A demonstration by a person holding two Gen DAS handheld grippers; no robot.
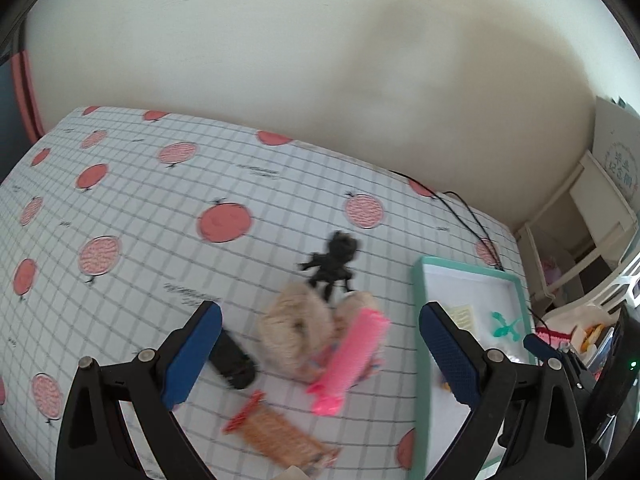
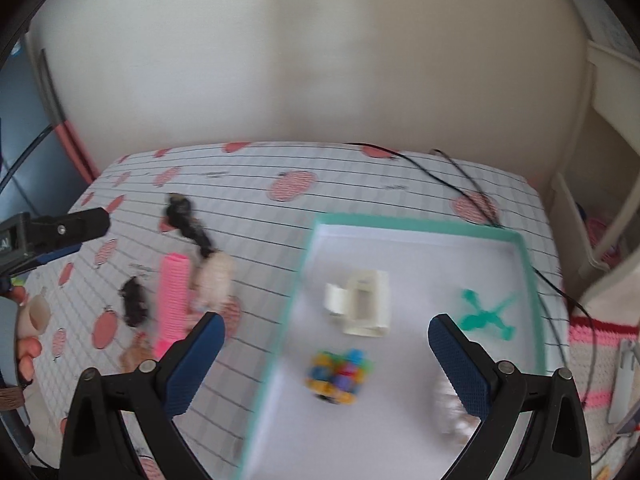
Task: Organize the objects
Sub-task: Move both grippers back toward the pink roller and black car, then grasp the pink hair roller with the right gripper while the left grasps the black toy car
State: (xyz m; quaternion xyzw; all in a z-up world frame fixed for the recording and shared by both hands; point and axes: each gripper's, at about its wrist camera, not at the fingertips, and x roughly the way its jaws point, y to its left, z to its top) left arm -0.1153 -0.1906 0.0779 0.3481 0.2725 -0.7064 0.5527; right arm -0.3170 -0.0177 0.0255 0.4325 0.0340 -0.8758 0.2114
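Two grippers are in view, each with two blue-padded fingers. Six loose items lie on the grid-patterned cloth (image 1: pixel 160 208): one black figure-shaped item (image 1: pixel 332 264), one beige fluffy ring (image 1: pixel 294 328), one pale fluffy item (image 1: pixel 356 304) beside it, one pink ribbed roller (image 1: pixel 352 360), one black oblong item (image 1: pixel 232 360) and one orange mesh roller (image 1: pixel 276 432). Motion blur prevents closer identification.

The left gripper (image 1: pixel 320 356) has its jaws wide apart and holds nothing. The beige fluffy ring and the pink ribbed roller lie between and below its fingers. The orange mesh roller lies nearer the camera. The black oblong item is just beside the left finger (image 1: pixel 192 356).

The right gripper (image 2: pixel 326 364) also has its jaws wide apart and holds nothing. It hovers over the tray.

There is one container: a shallow white tray with a teal rim (image 2: pixel 420 228), placed on the cloth to the right of the loose items. It contains four countable items: one cream plastic clip (image 2: pixel 364 304), one teal X-shaped item (image 2: pixel 486 314), one cluster of multicoloured beads (image 2: pixel 338 374) and one pale blurred item (image 2: pixel 452 408) near the right finger (image 2: pixel 460 364). The bead cluster lies between the right gripper's fingers, the clip beyond them.

One black cable (image 2: pixel 460 176) runs across the far right of the cloth. A hand (image 2: pixel 28 340) shows at the left edge of the right wrist view.
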